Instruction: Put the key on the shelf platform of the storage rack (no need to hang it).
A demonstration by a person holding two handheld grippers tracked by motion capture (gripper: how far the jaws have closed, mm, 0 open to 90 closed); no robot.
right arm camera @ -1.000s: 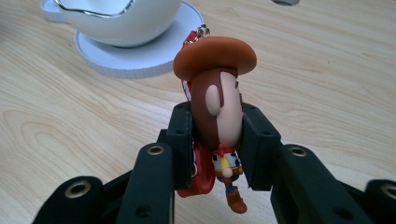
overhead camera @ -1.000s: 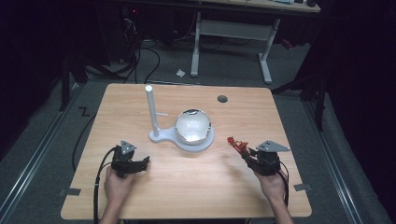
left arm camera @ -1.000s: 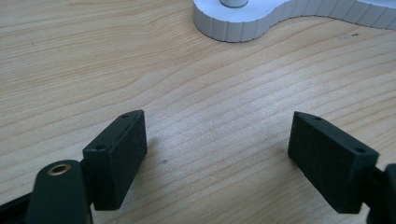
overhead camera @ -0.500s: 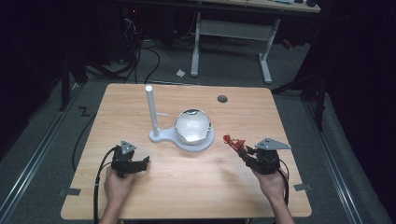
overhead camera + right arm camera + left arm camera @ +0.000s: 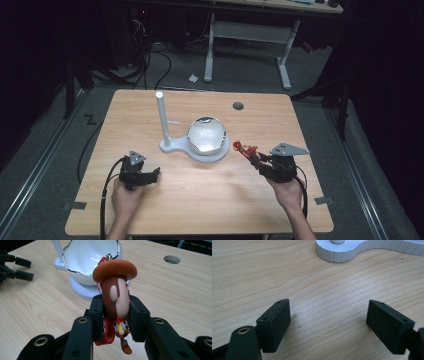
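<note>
Grippers number two — right gripper clenched on one cowboy figure, left gripper released; one bowl at twelve o'clock, stand cut off.

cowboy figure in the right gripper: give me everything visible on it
The cowboy figure is a small keychain toy of what looks like moulded rubber or plastic: brown wide-brimmed hat, long skin-toned head with brown hair, yellow-and-red shirt, a brown boot hanging below. A metal ring and red strap show behind the hat. The right gripper is shut on it, the pads pressing both sides of the head. It is held hat-up, clear of the table, just in front of the white bowl on its stand.
</note>
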